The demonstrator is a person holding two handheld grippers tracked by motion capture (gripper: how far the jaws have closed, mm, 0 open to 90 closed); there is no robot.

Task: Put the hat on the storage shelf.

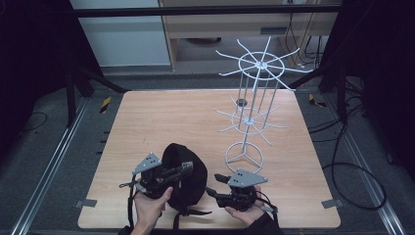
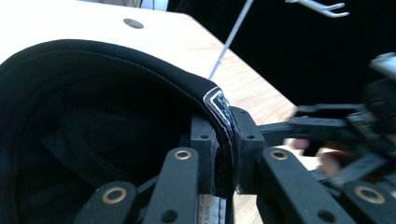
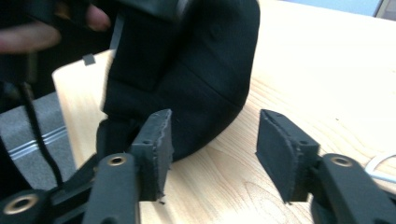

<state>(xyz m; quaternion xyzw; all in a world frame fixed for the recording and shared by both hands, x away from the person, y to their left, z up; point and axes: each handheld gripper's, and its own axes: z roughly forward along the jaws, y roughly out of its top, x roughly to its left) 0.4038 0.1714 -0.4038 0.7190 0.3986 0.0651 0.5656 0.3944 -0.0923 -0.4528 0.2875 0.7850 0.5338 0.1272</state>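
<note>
Here the black cap (image 1: 183,176) lies near the front edge of the wooden counter (image 1: 161,117), left of the middle, its hollow side showing in the left gripper view; the left gripper (image 2: 225,154) is clamped tight on the cap's stitched rim, the fabric squeezed between the two pads; the right gripper (image 3: 212,154) stands just beside the cap's rounded outer side, its jaws spread wide with bare wood between them, holding nothing. Behind and to the right rises a white wire rack (image 1: 254,105) with spoked tiers on a ring base, which sits close to the right gripper. The far left half of the counter is bare wood, offering room; a small dark disc (image 1: 241,102) lies near the rack's poles, toward the back edge.
</note>
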